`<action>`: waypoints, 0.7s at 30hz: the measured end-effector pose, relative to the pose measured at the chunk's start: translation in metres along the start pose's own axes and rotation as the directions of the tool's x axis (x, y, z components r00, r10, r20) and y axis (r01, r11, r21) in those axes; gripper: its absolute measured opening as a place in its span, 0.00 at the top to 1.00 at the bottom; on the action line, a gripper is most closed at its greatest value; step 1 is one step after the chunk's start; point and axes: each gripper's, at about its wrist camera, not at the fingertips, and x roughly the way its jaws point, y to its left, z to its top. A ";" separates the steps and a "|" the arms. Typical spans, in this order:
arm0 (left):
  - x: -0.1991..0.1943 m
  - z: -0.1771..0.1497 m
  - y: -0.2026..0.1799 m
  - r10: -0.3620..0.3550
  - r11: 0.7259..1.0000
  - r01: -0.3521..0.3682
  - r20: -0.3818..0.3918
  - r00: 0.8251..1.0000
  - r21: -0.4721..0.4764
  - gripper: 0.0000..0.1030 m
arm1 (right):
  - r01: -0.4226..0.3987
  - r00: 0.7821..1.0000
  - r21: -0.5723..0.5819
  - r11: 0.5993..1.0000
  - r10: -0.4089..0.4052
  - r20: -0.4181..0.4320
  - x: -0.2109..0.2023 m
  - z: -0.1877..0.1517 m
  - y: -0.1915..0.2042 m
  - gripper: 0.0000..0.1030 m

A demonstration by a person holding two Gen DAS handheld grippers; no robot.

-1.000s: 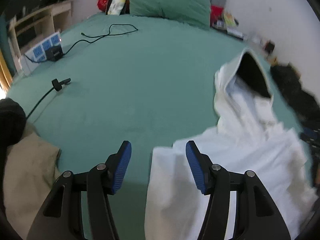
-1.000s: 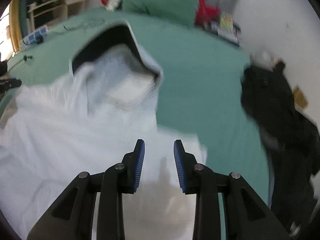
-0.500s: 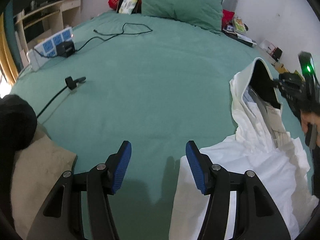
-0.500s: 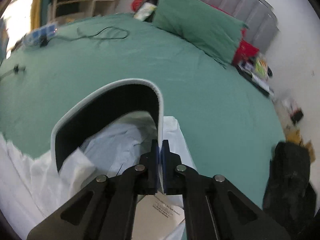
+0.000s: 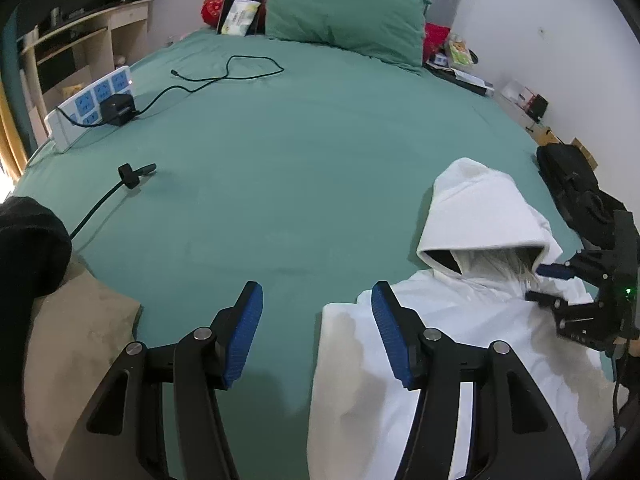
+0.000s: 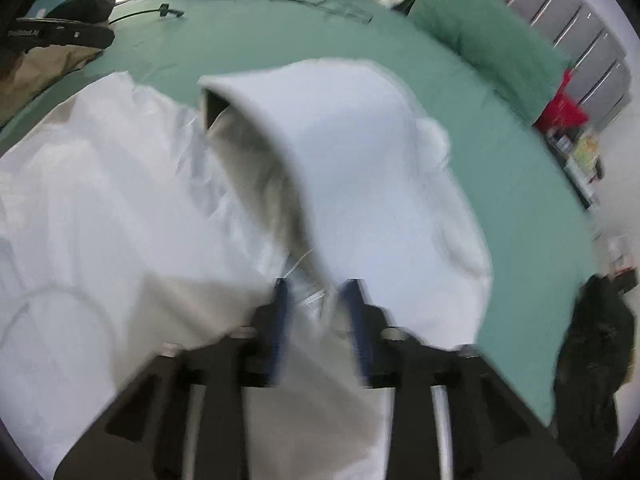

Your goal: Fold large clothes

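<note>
- The white hooded garment (image 5: 452, 344) lies on the green bedsheet (image 5: 304, 152), at the near right part of the bed; its hood (image 5: 484, 212) is turned down over the collar, with the dark opening facing the body.
- The step in hand looks like laying the hood flat onto the body. To do it well, I would let the hood's rim settle evenly before pulling away, so that no ridge is trapped under later folds.
- The right gripper (image 6: 318, 300) sits at the hood's rim with its fingers apart. Cloth lies between them, but the blur hides whether either pad touches it.
- The left gripper (image 5: 316, 332) is wide open over bare sheet and holds nothing; its right finger overlaps the garment's left edge. That edge would be a sensible next grasp.
- The fabric looks thin, crinkled and pale, with loose puckers near the neck, so it should be smoothed with light drags.
- Farther off lie a tan cloth (image 5: 80, 352), a black cable (image 5: 224, 76), a power strip (image 5: 90, 106) and a green pillow (image 5: 344, 12).
</note>
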 end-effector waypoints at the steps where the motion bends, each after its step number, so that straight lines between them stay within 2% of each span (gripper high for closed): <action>1: 0.000 0.001 0.000 0.002 1.000 -0.002 0.000 1.000 0.003 0.42 | -0.007 1.000 0.007 1.000 0.007 0.006 -0.005 0.001 -0.002 0.54; 3: -0.001 0.004 0.004 0.011 1.000 -0.011 0.009 1.000 0.003 0.42 | -0.049 0.998 0.033 0.998 0.048 0.029 -0.020 0.005 -0.010 0.45; 7: -0.007 0.019 0.020 0.030 0.998 -0.028 0.041 0.999 -0.053 0.42 | -0.063 0.990 0.071 0.996 0.053 0.129 -0.066 0.021 -0.032 0.41; 11: -0.013 0.026 0.036 0.065 0.994 -0.059 0.067 0.996 -0.091 0.42 | -0.071 0.970 0.164 0.984 0.030 0.239 -0.097 0.048 -0.069 0.33; 14: -0.009 0.027 0.047 0.077 0.990 -0.071 0.051 0.996 -0.122 0.42 | -0.046 0.961 0.271 0.961 -0.031 0.275 -0.089 0.079 -0.109 0.32; 16: -0.006 0.027 0.050 0.080 0.989 -0.073 0.045 0.996 -0.128 0.42 | -0.028 0.965 0.331 0.943 -0.062 0.256 -0.072 0.097 -0.123 0.31; 21: 0.002 0.026 0.054 0.094 0.989 -0.090 0.024 0.995 -0.121 0.42 | -0.045 0.990 0.280 0.959 0.004 0.143 -0.010 0.136 -0.129 0.27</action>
